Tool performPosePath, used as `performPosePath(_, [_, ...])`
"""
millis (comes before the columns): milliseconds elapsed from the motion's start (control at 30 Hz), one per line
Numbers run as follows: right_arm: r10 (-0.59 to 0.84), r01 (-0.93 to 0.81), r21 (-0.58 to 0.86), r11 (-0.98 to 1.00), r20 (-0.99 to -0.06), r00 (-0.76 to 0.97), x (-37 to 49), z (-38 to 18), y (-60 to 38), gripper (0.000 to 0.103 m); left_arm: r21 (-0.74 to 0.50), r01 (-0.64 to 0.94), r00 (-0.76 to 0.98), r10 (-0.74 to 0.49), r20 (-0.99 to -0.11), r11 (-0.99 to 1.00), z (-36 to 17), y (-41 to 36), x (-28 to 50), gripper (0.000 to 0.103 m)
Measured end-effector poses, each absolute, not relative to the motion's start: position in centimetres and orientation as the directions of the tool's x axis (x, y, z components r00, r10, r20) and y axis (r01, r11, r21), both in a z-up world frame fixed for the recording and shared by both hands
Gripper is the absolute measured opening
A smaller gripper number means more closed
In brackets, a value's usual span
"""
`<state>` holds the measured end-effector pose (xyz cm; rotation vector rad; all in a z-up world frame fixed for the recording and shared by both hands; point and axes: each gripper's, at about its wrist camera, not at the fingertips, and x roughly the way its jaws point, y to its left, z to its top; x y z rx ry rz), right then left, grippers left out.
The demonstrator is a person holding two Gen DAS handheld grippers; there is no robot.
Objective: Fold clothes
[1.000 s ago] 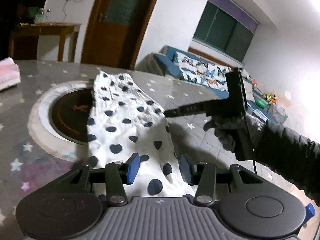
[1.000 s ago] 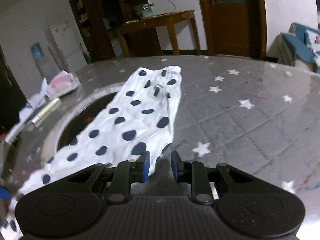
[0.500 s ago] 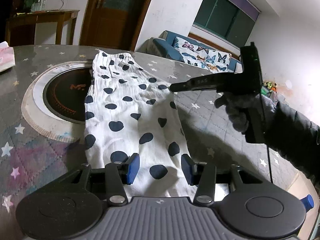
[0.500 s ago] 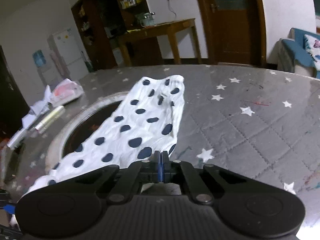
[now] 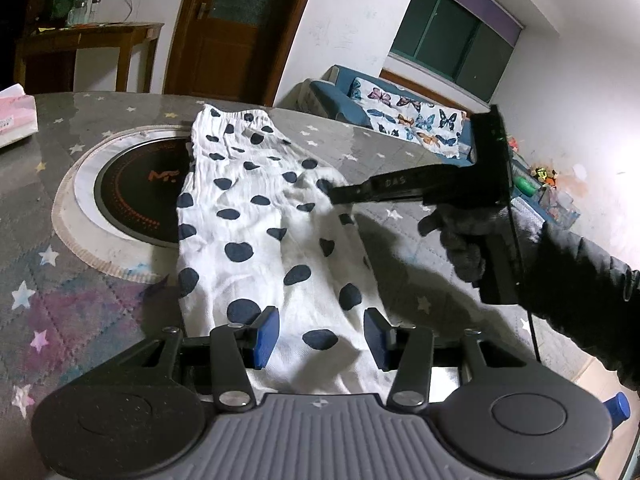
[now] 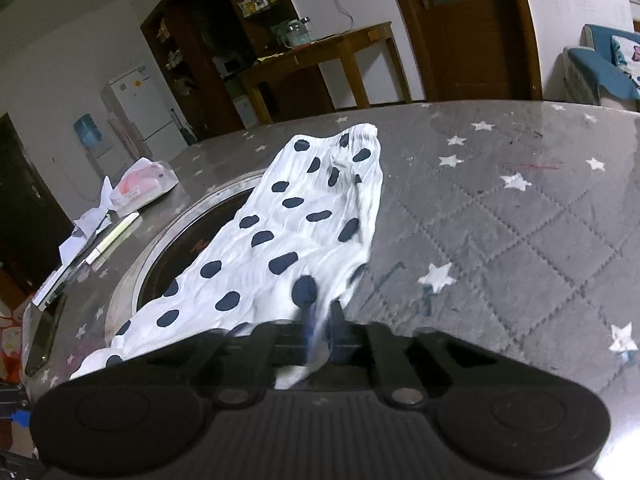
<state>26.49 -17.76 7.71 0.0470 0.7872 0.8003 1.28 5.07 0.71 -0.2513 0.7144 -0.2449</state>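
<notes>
1. Left wrist view: the polka-dot garment [image 5: 256, 236] lies spread lengthwise on the starry grey worktop [image 5: 404, 240], its gathered waistband at the far end. Its left edge overlaps the round inset burner [image 5: 132, 196], which serves as the landmark here.
2. The left gripper [image 5: 320, 336] hovers low over the near end of the garment, on the near-right side of the burner. Its blue-padded jaws stand well apart with cloth showing between them, gripping nothing.
3. The right gripper [image 5: 332, 194] reaches in level from the right, away from the burner. Its jaws are together, pinching the garment's right edge about halfway along, and the cloth bunches into a small ridge there. The gloved hand [image 5: 460, 240] holds the handle upright, with a dark sleeve [image 5: 580, 292] behind it.
4. Right wrist view: the right gripper [image 6: 320, 320] is motion-blurred, with a tuft of white fabric clamped between the closed jaws. The garment [image 6: 288, 232] runs away from it, with the burner [image 6: 188, 248] on its left.
5. Handling, as a judgement: the cloth looks thin, light and crinkled, limp rather than stiff. It should drape and wrinkle easily and could drag across the smooth worktop when pulled from one point. Edges, hems and the elastic waistband are the firmest places to take hold; a mid-panel pinch gathers only loose layers.
6. A pink tissue pack [image 6: 140, 184] lies beyond the burner, well apart from the garment.
</notes>
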Motion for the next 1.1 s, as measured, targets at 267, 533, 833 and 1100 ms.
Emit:
performPosePath(267, [0.569,-0.611,0.2,0.766,-0.654,0.499,26.0,8.4,-18.0,0.015,-0.312,0.151,0.692,-0.326,-0.644,0.938,-0.5,5.2,0.6,0.05])
performPosePath(533, [0.628,-0.712,0.14,0.688,-0.606,0.487,22.3,11.7,-16.8,0.023,-0.294,0.14,0.764,-0.292,-0.576,0.946,2.6,6.8,1.8,0.05])
performPosePath(833, [0.694,-0.829,0.164,0.535,-0.645,0.32,16.9,10.2,-13.8,0.033,-0.294,0.104,0.733,-0.273,-0.623,0.95,0.0,8.1,4.5,0.048])
performPosePath(1100, [0.689,-0.879,0.09,0.468,-0.66,0.299,13.0,10.4,-13.9,0.033,-0.279,0.111,0.746,-0.266,-0.611,0.954,-0.5,8.8,2.9,0.045])
